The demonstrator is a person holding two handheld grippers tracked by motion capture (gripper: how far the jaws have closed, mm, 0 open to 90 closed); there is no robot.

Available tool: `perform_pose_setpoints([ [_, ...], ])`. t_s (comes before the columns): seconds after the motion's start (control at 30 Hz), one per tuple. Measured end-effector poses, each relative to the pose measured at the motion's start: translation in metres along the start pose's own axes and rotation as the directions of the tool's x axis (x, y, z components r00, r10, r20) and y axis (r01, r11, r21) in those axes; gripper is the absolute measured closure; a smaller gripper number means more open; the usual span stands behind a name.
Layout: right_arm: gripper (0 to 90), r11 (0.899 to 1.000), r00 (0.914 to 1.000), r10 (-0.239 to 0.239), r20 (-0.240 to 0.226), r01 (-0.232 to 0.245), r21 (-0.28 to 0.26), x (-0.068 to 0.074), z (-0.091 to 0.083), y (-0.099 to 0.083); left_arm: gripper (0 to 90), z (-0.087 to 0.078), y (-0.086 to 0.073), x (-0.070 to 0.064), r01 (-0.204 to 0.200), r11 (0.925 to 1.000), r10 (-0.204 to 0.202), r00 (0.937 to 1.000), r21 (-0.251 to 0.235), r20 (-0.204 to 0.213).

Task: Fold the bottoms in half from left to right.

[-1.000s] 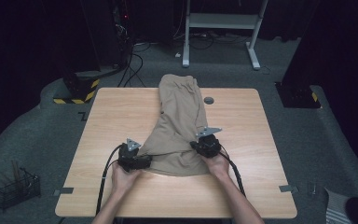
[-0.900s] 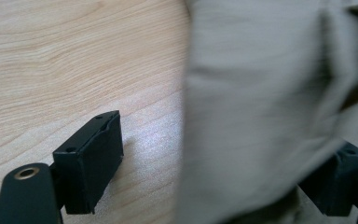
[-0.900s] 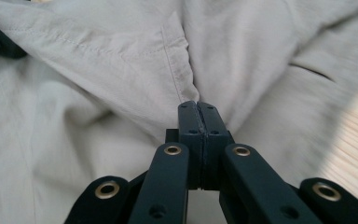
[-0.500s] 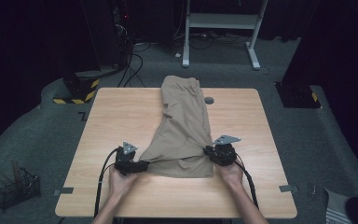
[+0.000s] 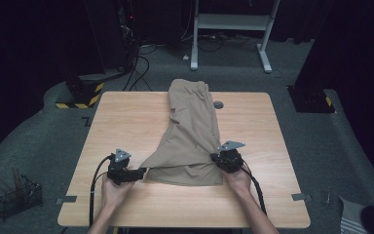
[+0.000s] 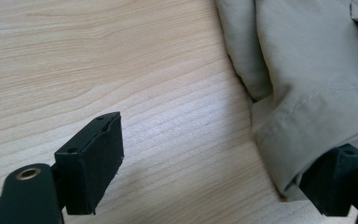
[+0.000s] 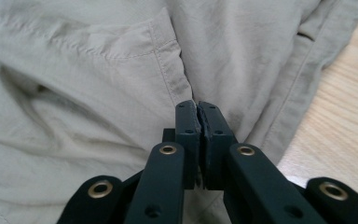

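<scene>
Dark room, grey carpet, and a pale wood-grain desk (image 5: 126, 112) with khaki trousers (image 5: 190, 131) lying down its middle. Their long axis runs away from the person: the narrow end reaches the far edge, the wide end fans out near the hands. Both tongs sit at that near end, one at each corner.

The left tongs (image 5: 135, 174) stand open, jaws wide apart — the near-left corner's hem (image 6: 279, 140) lies against the right-hand jaw, bare wood between the two. The right tongs (image 7: 199, 122) are closed, seemingly pinching a fold of cloth at the near-right edge, just beside a stitched pocket seam (image 7: 168, 60).

So the left corner is loose, I judge, and lies to that gripper's right. The cloth is thin, matte, softly creased woven fabric with double-stitched hems; it should drape and slide easily on the smooth desk.
</scene>
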State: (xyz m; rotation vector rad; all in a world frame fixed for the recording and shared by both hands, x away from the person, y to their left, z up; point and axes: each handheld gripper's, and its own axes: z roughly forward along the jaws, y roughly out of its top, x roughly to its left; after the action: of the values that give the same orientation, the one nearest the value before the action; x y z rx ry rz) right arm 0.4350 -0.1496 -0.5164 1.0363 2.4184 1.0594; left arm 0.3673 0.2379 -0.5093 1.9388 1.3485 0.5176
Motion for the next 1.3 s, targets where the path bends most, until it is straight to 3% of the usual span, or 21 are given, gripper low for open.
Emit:
perform_pose_setpoints([
  [0.3,89.0,1.0,0.9998,0.008,0.021,-0.008,-0.003,-0.006,-0.002,-0.001,16.2,-0.01,-0.003,0.01,0.007,1.0,-0.007,1.0,0.005,0.001],
  [0.4,89.0,1.0,0.9994,0.017,0.029,-0.017,-0.008,-0.008,-0.003,-0.002,17.0,-0.01,-0.004,0.015,0.028,0.9996,-0.028,0.9996,0.001,0.008],
  [0.67,87.9,0.999,0.998,0.046,0.043,-0.046,-0.011,-0.014,-0.007,-0.003,18.8,-0.003,0.01,0.022,0.067,0.9972,-0.067,0.9976,-0.032,0.019],
  [0.7,86.2,0.999,0.9979,0.05,0.041,-0.049,-0.014,-0.015,-0.007,-0.004,19.0,-0.001,0.013,0.021,0.075,0.9966,-0.074,0.9968,-0.034,0.03],
  [0.8,77.1,0.998,0.9983,0.054,0.023,-0.053,-0.042,-0.01,-0.009,-0.001,19.1,0.011,0.024,0.012,0.061,0.9975,-0.059,0.9967,-0.035,0.055],
  [0.97,69.3,0.996,0.9988,0.048,0.002,-0.048,-0.07,-0.005,-0.01,0.006,18.4,0.034,0.038,-0.005,0.03,0.9995,-0.029,0.9956,-0.011,0.089],
  [1.17,60.4,0.996,0.9982,0.056,-0.023,-0.058,-0.074,0.0,0.0,0.02,18.3,0.052,0.042,-0.023,-0.005,0.9997,0.003,0.9966,0.025,0.083],
  [1.3,57.2,0.997,0.9985,0.048,-0.027,-0.05,-0.054,0.003,0.011,0.029,17.7,0.057,0.038,-0.031,-0.041,0.9982,0.039,0.9977,0.044,0.056],
])
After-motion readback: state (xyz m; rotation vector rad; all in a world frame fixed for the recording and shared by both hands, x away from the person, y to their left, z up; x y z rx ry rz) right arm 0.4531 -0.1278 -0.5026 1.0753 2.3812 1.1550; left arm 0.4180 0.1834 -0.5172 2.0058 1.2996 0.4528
